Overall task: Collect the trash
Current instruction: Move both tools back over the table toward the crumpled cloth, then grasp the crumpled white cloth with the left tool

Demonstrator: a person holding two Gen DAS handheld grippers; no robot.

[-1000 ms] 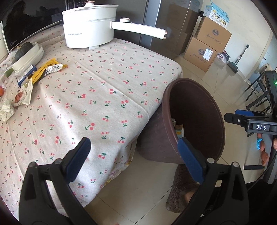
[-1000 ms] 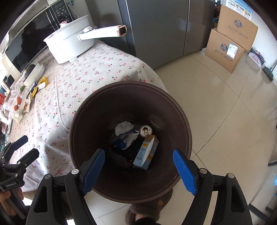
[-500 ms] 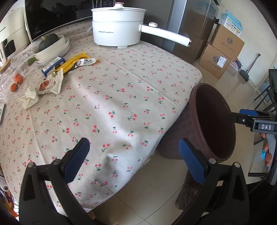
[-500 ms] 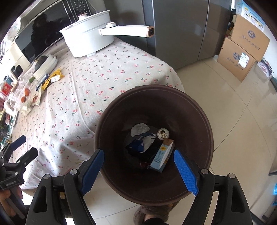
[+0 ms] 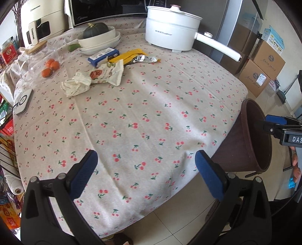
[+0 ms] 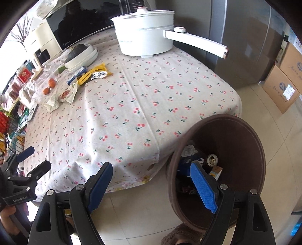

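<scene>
Between drops: both grippers, left gripper [image 5: 144, 169] and right gripper [image 6: 151, 181], with jaws wide and empty, trash bin [image 6: 245, 132] beside the worktop [image 5: 151, 105], next reach needed to the far-side crumpled tissue [image 5: 76, 84] and snack wrapper [image 5: 107, 72]

"DAS" on right gripper [image 5: 283, 130] body; "GenRobot.AI" on left gripper [image 6: 33, 160] body.

Three oranges [image 5: 50, 66], four wrappers [image 5: 105, 72], one bin [image 6: 226, 169], one pot [image 5: 171, 34]

Home kitchen — cherry-print tablecloth [image 5: 143, 113], white electric pot [image 5: 171, 26], microwave [image 5: 113, 9], fridge [image 6: 245, 41].
</scene>
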